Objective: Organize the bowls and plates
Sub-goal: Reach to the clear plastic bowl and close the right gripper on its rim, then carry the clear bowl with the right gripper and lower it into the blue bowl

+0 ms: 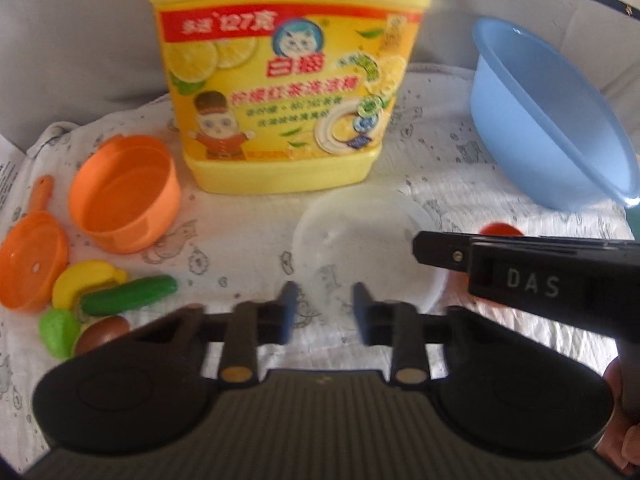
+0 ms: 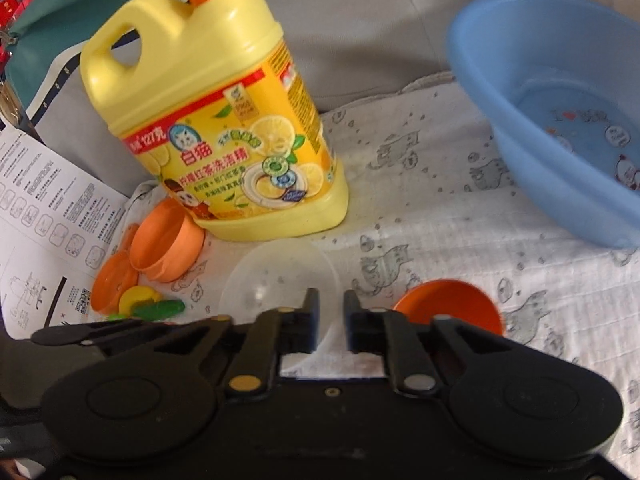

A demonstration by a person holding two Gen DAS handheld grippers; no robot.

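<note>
In the left wrist view we count one tall yellow plastic detergent jug, its top cut off by the frame. There is one pale blue plastic basin tilted at the right and one clear round plastic dish lying on the white cat-print cloth in front of the jug. At the left we count one orange plastic toy pot lying on its side and one orange toy pan. Beside them are four toy foods: a yellow banana, a green cucumber, a light green piece and a brown piece, the last two partly behind the left gripper. Its fingers stand close with a narrow gap at the dish's near edge; we cannot tell whether they pinch it. The right gripper reaches in from the right to the dish's rim and hides most of one orange-red round bowl. The whole view is blurred.

In the right wrist view we again count one jug, now with its orange cap, one basin cut off at the right, one clear dish and one orange-red bowl just right of it. The right gripper has its fingers pressed almost together, with the clear dish's near rim caught between them. The toy pot, the pan and the foods crowd together at the left, too small for us to count surely. One printed paper sheet runs off the left edge.
</note>
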